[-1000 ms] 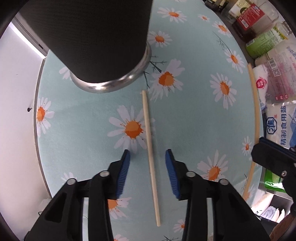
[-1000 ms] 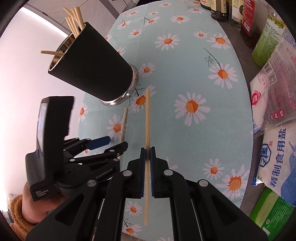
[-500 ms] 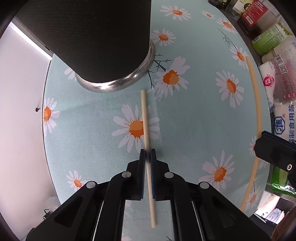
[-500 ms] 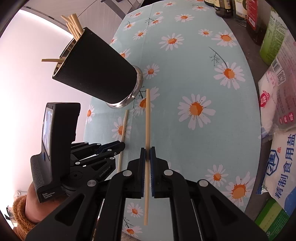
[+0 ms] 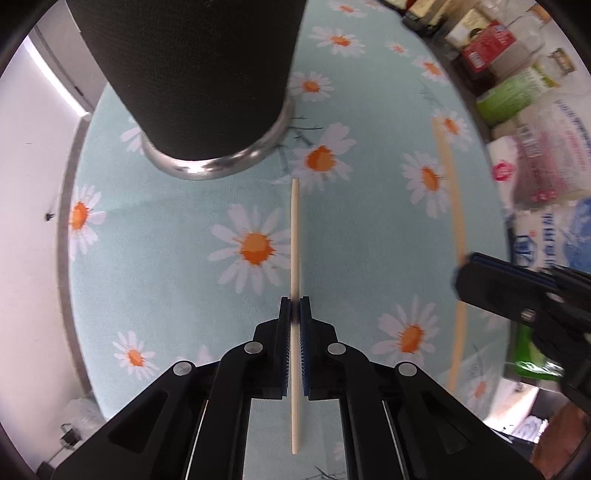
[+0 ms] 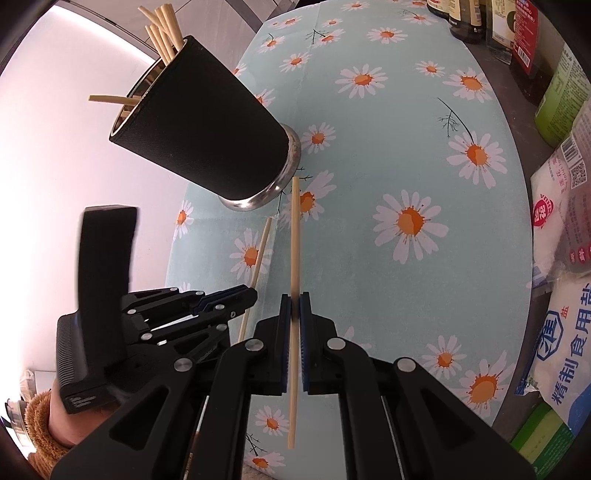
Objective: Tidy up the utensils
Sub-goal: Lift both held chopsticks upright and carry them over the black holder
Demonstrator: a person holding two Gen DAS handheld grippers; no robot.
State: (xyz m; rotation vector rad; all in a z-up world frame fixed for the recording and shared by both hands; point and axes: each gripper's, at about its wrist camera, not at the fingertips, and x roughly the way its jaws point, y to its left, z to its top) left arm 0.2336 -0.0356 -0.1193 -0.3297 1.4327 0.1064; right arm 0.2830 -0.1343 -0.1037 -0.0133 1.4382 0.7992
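two sticks held, ready for the cup

the left gripper was open around a chopstick a moment ago. now its jaws are squeezed tight on it, so the stick can be picked up. the right gripper is squeezed shut on another chopstick too. the black cup stands just ahead of both tools, with more sticks poking out on top. i think both sticks go in the cup next.

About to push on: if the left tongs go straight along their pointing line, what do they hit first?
Probably the daisy tablecloth just ahead of the left tongs, shut on a chopstick; the black holder stands farther along. Depth is unclear.
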